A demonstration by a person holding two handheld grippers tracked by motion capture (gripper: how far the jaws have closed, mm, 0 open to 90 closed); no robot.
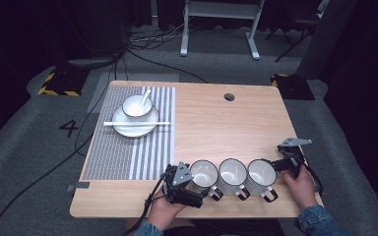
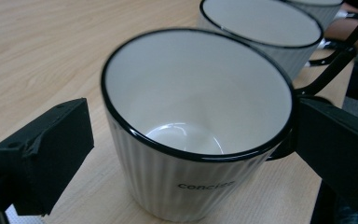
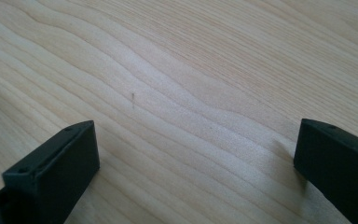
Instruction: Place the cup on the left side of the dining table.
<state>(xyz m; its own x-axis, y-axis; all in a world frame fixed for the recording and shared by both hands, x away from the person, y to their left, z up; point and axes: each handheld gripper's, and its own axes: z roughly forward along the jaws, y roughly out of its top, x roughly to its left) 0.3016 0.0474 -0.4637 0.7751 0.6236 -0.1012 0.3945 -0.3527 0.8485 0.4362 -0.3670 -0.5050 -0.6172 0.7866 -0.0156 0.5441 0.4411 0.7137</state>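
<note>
Standing in a row near the lower edge of the high view are three white mugs with black rims and black handles. The left mug [image 1: 203,173] sits between the spread jaws of the left gripper [image 1: 189,179]; in the left gripper view this mug [image 2: 196,126] shows a ribbed wall with the printed word "concise", one jaw clear of its wall at frame left, the other at its handle side at frame right; contact there cannot be confirmed. The middle mug [image 1: 232,173] stands just beside it, and the right mug [image 1: 261,173] just beside that, handles pointing toward the lower edge.

The right gripper [image 1: 286,162] rests at the lower right of the high view, near the right mug, held by the right hand [image 1: 300,187]. In the right gripper view its jaws stand wide apart over bare wood, holding nothing.

All items rest on a light wooden counter [image 1: 226,128]. At upper left lies a striped placemat [image 1: 128,152] carrying a white plate [image 1: 135,125], a bowl [image 1: 137,105] with a spoon [image 1: 145,96], and chopsticks [image 1: 135,123] laid across the plate.
</note>
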